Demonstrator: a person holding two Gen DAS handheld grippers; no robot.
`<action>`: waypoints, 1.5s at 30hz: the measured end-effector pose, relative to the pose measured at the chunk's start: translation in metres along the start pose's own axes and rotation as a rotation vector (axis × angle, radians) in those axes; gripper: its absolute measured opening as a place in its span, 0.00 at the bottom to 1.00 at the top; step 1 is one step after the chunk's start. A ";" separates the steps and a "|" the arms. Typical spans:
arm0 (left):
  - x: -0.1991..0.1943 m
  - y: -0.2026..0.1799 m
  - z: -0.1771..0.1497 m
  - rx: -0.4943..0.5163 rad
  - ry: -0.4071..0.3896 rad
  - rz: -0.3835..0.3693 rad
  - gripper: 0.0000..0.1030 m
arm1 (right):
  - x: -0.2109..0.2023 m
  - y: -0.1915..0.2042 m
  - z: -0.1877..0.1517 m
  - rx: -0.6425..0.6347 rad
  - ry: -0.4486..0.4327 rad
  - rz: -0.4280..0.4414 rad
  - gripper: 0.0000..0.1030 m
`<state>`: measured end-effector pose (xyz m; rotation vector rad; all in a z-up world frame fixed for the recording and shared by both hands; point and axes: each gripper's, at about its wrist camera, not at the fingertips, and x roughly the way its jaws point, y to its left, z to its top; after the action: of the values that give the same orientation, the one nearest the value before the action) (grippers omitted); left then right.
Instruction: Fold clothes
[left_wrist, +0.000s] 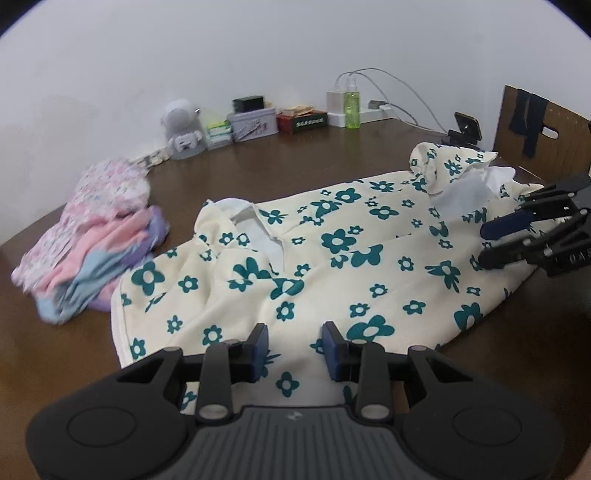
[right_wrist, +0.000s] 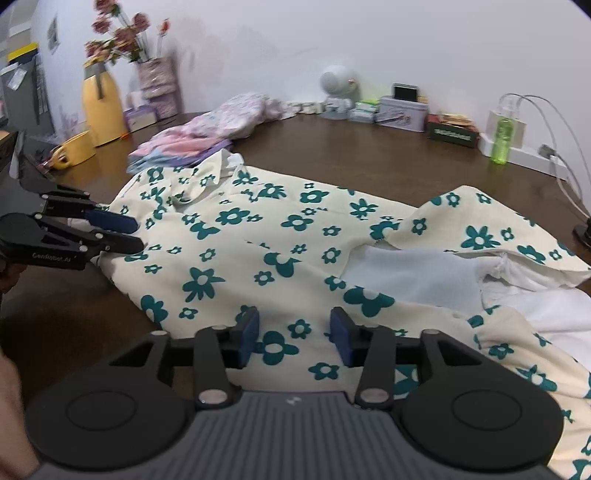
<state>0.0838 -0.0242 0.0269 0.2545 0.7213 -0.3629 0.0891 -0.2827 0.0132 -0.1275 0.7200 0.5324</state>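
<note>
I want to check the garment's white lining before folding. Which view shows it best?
The right wrist view: the white lining lies broad and close under the floral garment's turned-back flap. The left wrist view shows only a small patch of lining far off by the right tool.

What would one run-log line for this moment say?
task: fold clothes | left gripper: open over dress | right gripper: open over dress | folded pile: beside dress
</note>
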 end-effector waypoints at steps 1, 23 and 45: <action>-0.004 -0.001 -0.004 -0.013 0.003 0.012 0.31 | 0.000 0.007 -0.001 -0.011 0.002 0.006 0.52; -0.047 0.011 -0.022 -0.077 -0.056 0.076 0.35 | -0.034 0.006 0.008 0.032 -0.029 -0.091 0.52; -0.063 0.035 -0.010 -0.093 -0.140 0.094 0.57 | -0.071 -0.085 0.073 -0.116 -0.016 -0.355 0.64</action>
<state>0.0485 0.0258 0.0665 0.1723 0.5845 -0.2547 0.1308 -0.3645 0.1084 -0.3514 0.6328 0.2350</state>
